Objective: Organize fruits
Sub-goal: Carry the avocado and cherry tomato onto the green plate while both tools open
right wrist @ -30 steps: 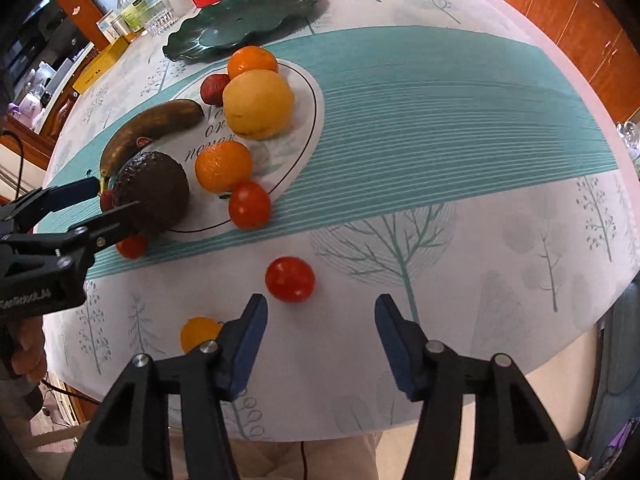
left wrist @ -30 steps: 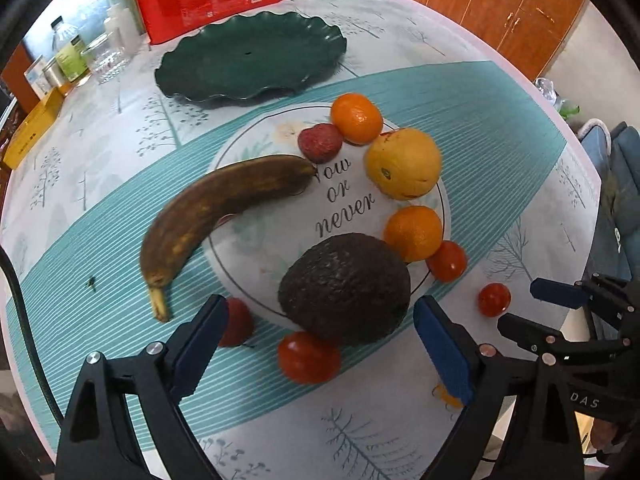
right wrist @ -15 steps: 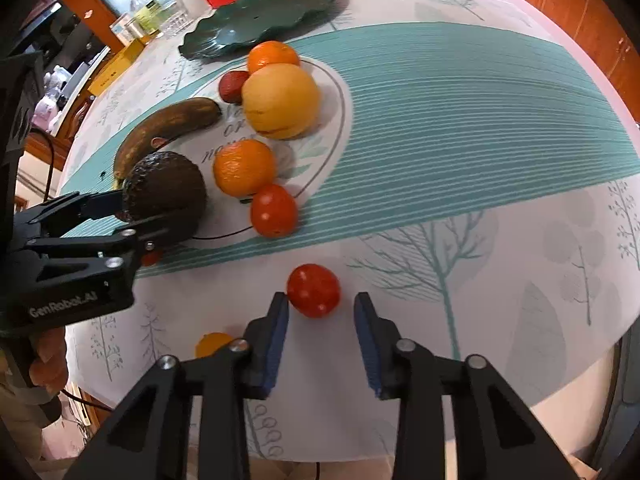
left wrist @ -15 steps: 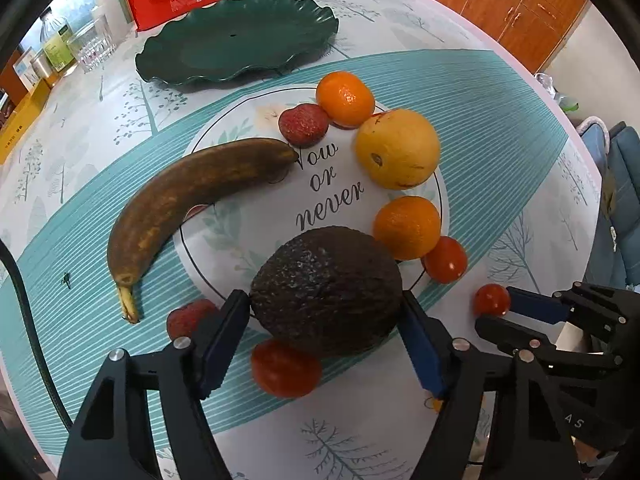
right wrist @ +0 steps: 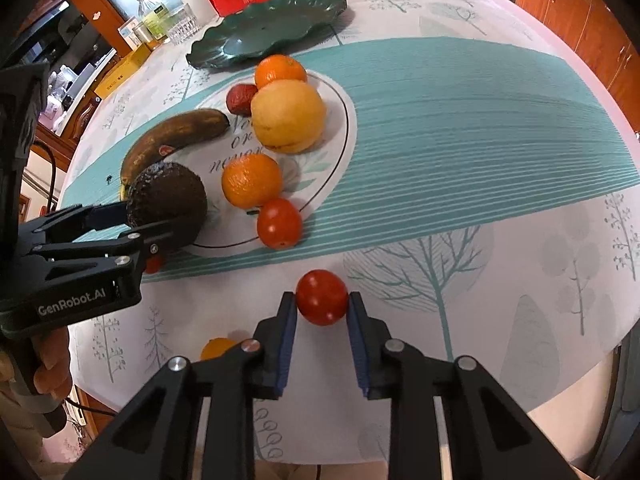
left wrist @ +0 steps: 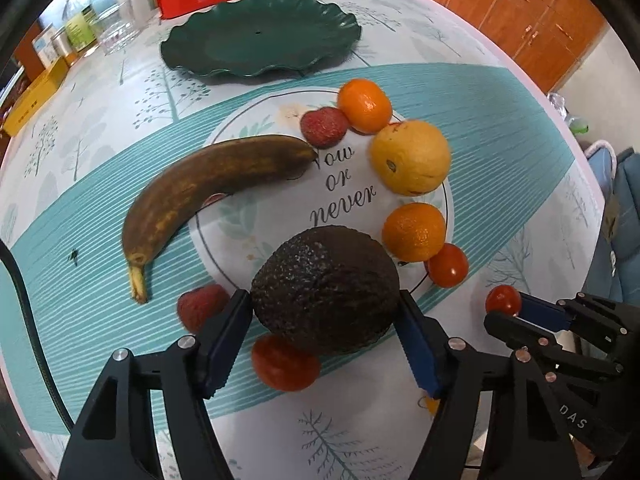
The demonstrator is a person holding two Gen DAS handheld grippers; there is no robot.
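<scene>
At lower centre, the right tongs pinch a small, thin-skinned tomato across its middle; the left tongs are closing around a heavy, soft-looking avocado.

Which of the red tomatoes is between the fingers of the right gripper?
The lone tomato on the white cloth, clamped in the right gripper. The others lie free beside the printed plate.

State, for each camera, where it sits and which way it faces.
Left wrist: sits on the left tool, faces steeply down at the avocado; its fingers show.
Right wrist: sits on the right tool, faces down at a cherry tomato; a hand shows.
Shared: avocado, green plate, each other's tool.
</scene>
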